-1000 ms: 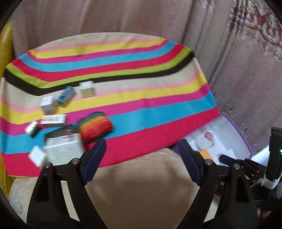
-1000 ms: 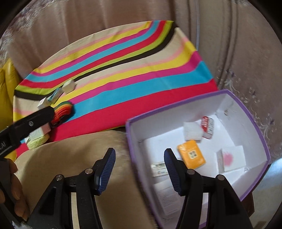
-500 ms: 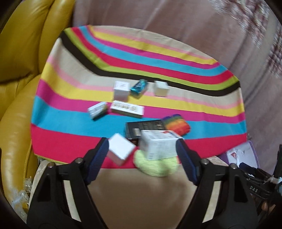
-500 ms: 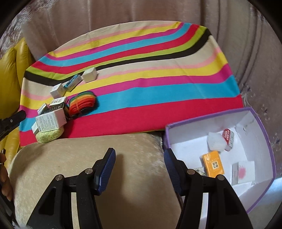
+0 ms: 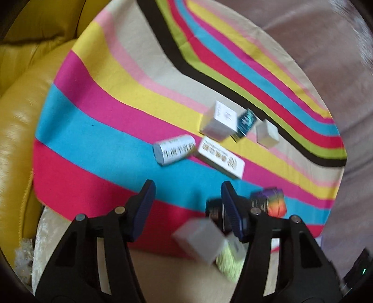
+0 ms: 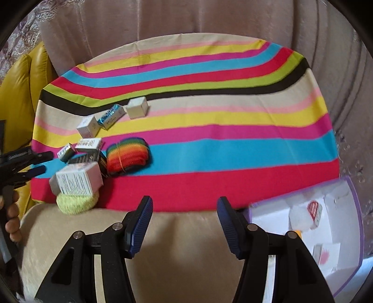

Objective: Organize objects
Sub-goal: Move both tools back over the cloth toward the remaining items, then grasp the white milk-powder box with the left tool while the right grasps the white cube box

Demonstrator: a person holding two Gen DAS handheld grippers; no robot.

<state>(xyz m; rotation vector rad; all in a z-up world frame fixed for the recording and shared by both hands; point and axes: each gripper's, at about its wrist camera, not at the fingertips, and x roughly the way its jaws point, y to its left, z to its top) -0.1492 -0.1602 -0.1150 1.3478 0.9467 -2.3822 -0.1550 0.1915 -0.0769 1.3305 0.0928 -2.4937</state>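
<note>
Several small boxes lie on the left part of a striped cloth (image 6: 221,144): a large white box (image 6: 79,178), a long white box (image 5: 221,158), a silver one (image 5: 174,149), a blue foil packet (image 5: 246,122) and a white cube (image 6: 137,108). A rainbow scrubber (image 6: 128,156) and a yellow-green sponge (image 6: 77,201) lie beside them. My left gripper (image 5: 187,198) hovers over the pile, its jaws closing, the pads touching nothing; a blurred small white box (image 5: 198,240) lies below it. My right gripper (image 6: 184,209) stands open and empty over the beige cushion (image 6: 186,256).
A purple-rimmed white box (image 6: 360,223) holding several packets sits at the lower right. A yellow leather seat (image 5: 18,116) borders the cloth on the left, and a curtain (image 6: 209,21) hangs behind. A hand (image 6: 11,209) holds the left gripper (image 6: 35,163).
The left gripper swung left over the pile of boxes, rolled, dropped closer, and its jaws narrowed. The right gripper shifted left, so the purple box slid to the view's right edge.
</note>
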